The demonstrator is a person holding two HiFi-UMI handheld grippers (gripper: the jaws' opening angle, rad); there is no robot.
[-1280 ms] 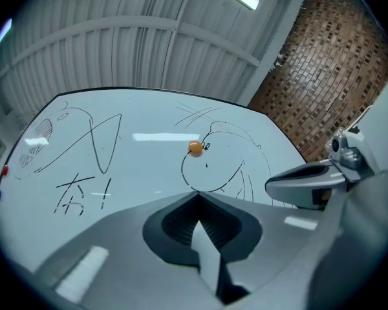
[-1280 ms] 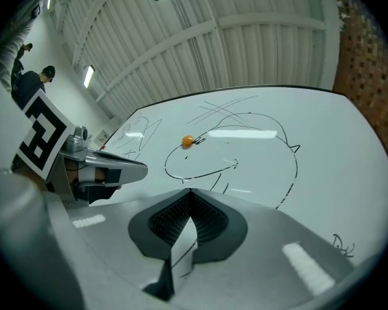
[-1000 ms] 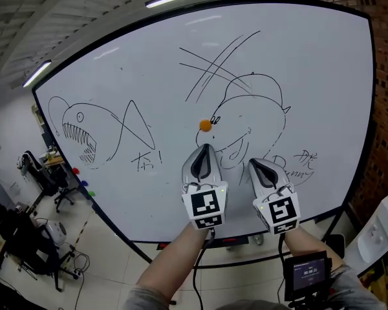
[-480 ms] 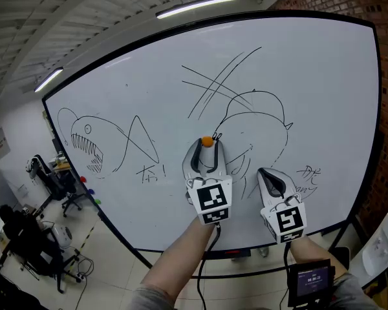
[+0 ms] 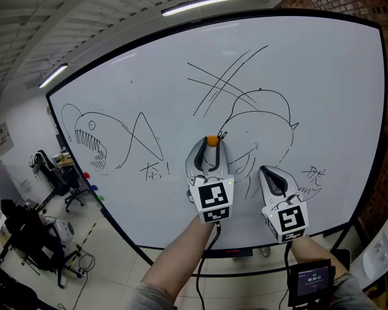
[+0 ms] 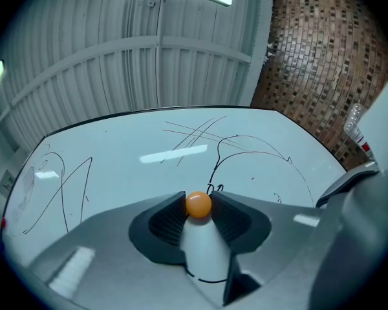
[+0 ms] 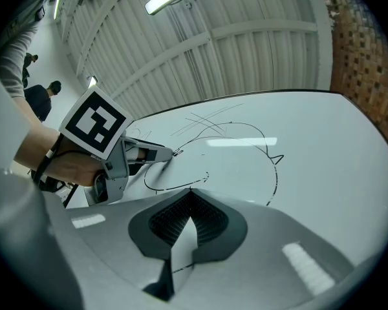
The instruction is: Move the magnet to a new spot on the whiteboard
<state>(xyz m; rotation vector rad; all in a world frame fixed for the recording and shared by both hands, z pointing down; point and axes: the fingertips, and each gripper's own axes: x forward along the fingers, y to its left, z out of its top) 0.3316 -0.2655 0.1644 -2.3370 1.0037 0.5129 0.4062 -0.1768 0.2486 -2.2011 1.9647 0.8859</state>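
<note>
Low in the frame, right of centre, the right gripper (image 5: 272, 173) hangs clenched on nothing. Just left and higher, the left gripper (image 5: 209, 150) has just been closing its jaws, pinching the orange magnet (image 5: 212, 141) at mid-frame on the whiteboard (image 5: 149, 76). The grasp looks made. The next move is probably to pull the magnet free and set it on bare board.

Above the small round orange magnet (image 5: 212, 141), the big black-framed whiteboard (image 5: 323, 95) is flat open surface crossed only by pen lines, and the same holds far to its left and right. Straight below the magnet the left claw (image 5: 211, 146) fills the way; its jaws have just been closing, with the magnet between them. Below-right of the magnet the right claw (image 5: 271, 171), jaws together, stands near. Small coloured dots (image 5: 94, 188) sit well below-left of it, at the board's edge
</note>
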